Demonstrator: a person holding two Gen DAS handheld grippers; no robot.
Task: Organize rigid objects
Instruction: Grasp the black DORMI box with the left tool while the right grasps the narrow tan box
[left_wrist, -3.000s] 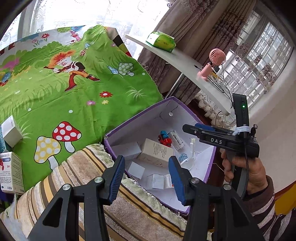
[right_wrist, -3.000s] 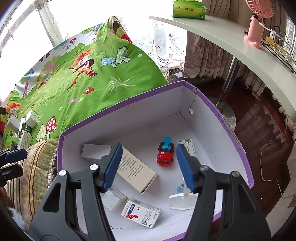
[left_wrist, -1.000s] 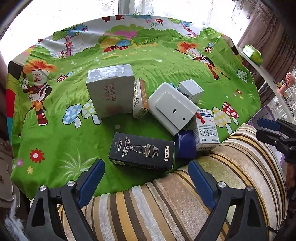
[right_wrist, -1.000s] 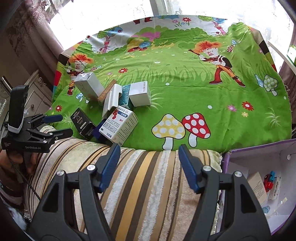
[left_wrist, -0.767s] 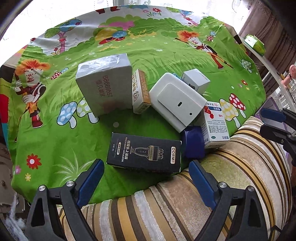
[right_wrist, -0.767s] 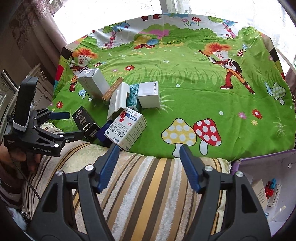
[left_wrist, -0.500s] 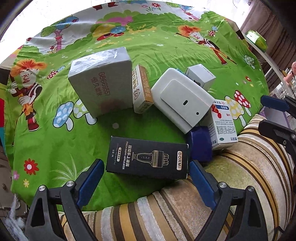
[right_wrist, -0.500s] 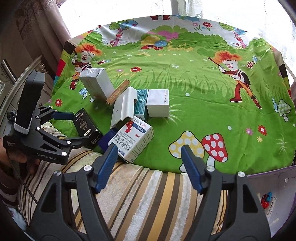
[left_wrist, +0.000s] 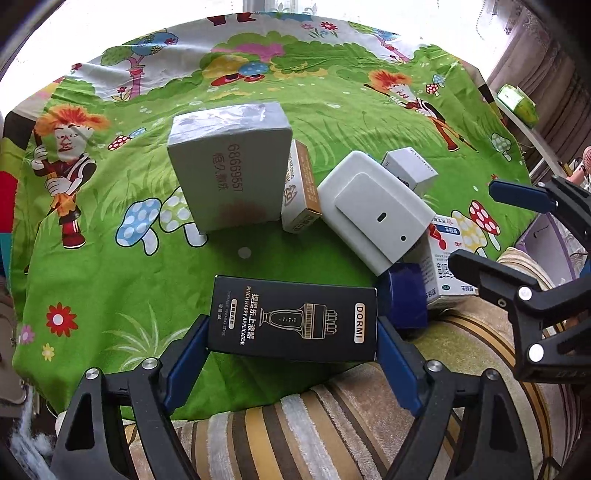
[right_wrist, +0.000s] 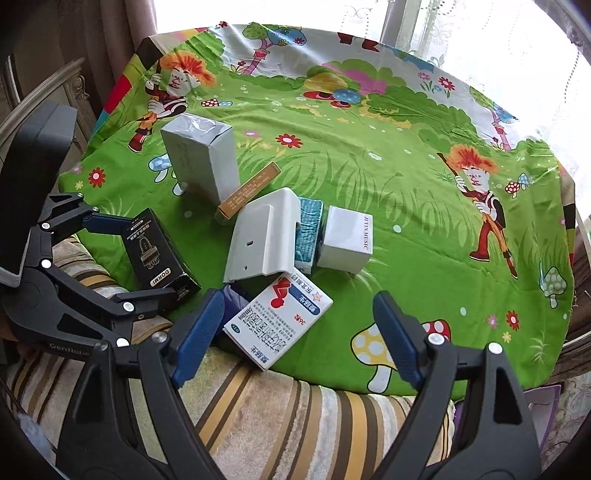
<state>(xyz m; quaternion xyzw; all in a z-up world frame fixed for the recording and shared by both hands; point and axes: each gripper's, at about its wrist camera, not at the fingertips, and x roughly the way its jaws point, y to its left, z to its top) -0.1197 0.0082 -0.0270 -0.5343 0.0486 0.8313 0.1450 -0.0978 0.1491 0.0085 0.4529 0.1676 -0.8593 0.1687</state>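
Observation:
A black DORMI box (left_wrist: 291, 318) lies on the green cartoon cloth (left_wrist: 122, 280). My left gripper (left_wrist: 290, 354) is open, its blue pads on either side of the box's ends; contact is unclear. The box also shows in the right wrist view (right_wrist: 155, 254). My right gripper (right_wrist: 295, 332) is open and empty, with a white medicine box (right_wrist: 279, 319) between its fingers. Behind lie a white plastic device (right_wrist: 264, 236), a teal box (right_wrist: 308, 230), a white cube box (right_wrist: 347, 240), a grey box (left_wrist: 229, 166) and a thin gold-edged box (left_wrist: 299, 192).
A dark blue box (left_wrist: 402, 301) lies between the black box and the medicine box (left_wrist: 445, 271). A striped towel (right_wrist: 277, 417) covers the near edge. The purple storage box (left_wrist: 546, 240) stands off to the right. A shelf with a green tissue pack (left_wrist: 517, 99) is far right.
Both grippers swung from the purple box to the cloth and moved in. The left gripper's pads now flank the black box; the right gripper has closed in on the white medicine box.

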